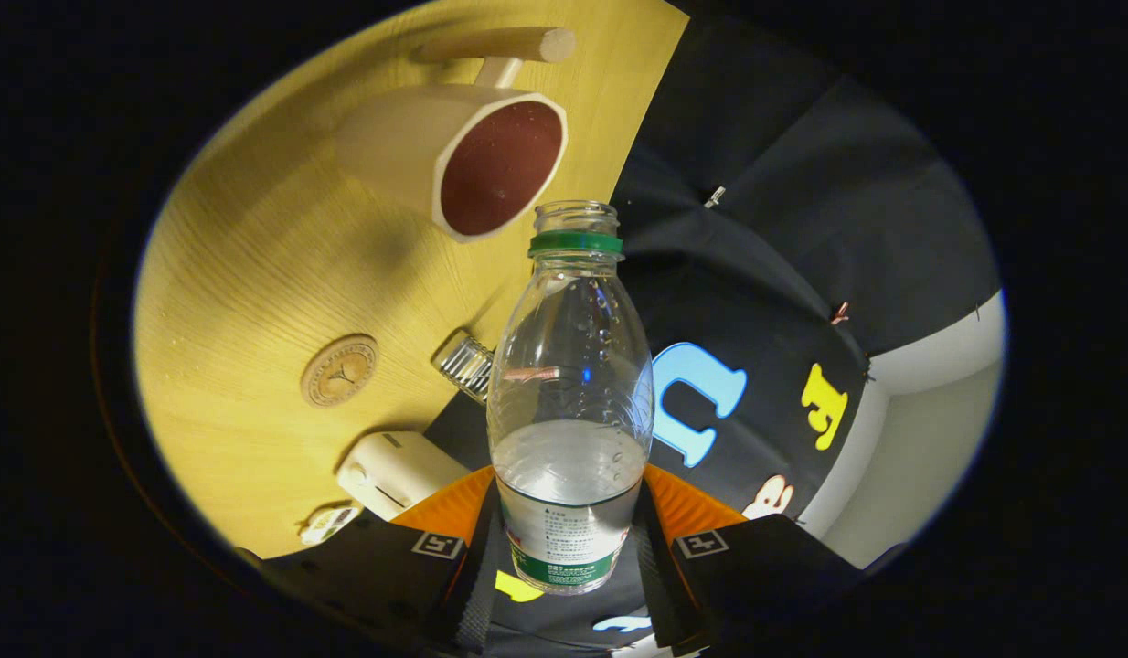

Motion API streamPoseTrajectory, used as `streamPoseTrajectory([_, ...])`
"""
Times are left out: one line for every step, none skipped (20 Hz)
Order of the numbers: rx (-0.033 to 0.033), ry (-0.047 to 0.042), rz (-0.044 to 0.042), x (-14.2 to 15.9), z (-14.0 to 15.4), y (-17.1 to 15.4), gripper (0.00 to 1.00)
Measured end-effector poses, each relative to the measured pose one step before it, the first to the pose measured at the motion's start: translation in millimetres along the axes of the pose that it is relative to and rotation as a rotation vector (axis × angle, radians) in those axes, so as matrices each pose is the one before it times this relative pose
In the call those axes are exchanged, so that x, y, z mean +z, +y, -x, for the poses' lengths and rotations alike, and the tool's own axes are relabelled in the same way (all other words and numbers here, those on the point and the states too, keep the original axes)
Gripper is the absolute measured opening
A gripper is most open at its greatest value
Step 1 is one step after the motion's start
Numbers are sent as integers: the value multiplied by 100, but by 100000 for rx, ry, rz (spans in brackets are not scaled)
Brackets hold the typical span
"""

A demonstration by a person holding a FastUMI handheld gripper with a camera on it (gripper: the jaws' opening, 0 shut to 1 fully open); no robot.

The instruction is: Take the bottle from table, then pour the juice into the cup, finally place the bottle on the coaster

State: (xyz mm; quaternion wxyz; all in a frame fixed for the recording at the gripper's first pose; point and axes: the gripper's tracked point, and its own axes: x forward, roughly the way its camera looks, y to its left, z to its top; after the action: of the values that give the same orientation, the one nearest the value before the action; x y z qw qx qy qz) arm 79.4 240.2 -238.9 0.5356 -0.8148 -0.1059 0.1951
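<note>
Bottle (569,402) gripped between jaws, mouth toward cup (477,164)

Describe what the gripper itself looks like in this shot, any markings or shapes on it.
The gripper has two broad flat fingers, wide where they enter the picture and narrowing forward. Each carries a small square black-and-white tag with a white border, one per finger. Dark straps or bands run along their inner sides. No cables, sleeve or hand can be made out.

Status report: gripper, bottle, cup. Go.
Gripper shut on bottle, lifted and tilted, cap off. Bottle mouth just short of cup. Coaster on table, bare. Nothing between mouth and cup.
</note>
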Motion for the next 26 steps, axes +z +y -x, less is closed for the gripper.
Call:
streamPoseTrajectory([2698,1809,-5695,-177,170,1328,69])
streamPoseTrajectory([2425,2174,-6816,-178,269,1072,69])
streamPoseTrajectory([2275,1787,-7256,-253,67,802,69])
streamPoseTrajectory([1745,1764,-7172,-38,403,861,69])
streamPoseTrajectory([2275,1503,-7111,-94,345,943,69])
streamPoseTrajectory([2701,1689,-6824,0,333,1011,69])
streamPoseTrajectory([2803,1680,-6751,-13,260,908,69])
streamPoseTrajectory([2251,1649,-6701,-47,140,710,69])
streamPoseTrajectory([1522,908,-6830,5,177,577,69])
streamPoseTrajectory([764,315,-6827,97,363,437,69])
streamPoseTrajectory([806,-416,-7115,-83,281,416,69])
streamPoseTrajectory([603,-649,-8572,267,313,273,69])
streamPoseTrajectory([1047,-746,-7509,86,-131,217,69])
streamPoseTrajectory([1059,-109,-8705,113,5,4,69])
streamPoseTrajectory([1838,-709,-9516,279,-85,197,69])
streamPoseTrajectory([2639,-728,-10473,371,-59,189,70])
streamPoseTrajectory([2648,-702,-10463,421,-209,181,70])
streamPoseTrajectory([1917,-1597,-10521,705,-148,-213,70])
streamPoseTrajectory([1688,-2147,-11779,1096,-211,-369,70])
streamPoseTrajectory([376,-2223,-10027,1108,-286,-611,70])
streamPoseTrajectory([631,-2554,-9274,966,-247,-585,71])
streamPoseTrajectory([-169,-2132,-8117,1139,-352,-759,71])
streamPoseTrajectory([-665,-1676,-6210,753,-376,-725,71])
streamPoseTrajectory([-1056,-2145,-4280,918,-603,-882,71])
streamPoseTrajectory([-1204,-2660,-2936,875,-605,-866,71])
streamPoseTrajectory([-909,-3091,-1699,845,-645,-978,71])
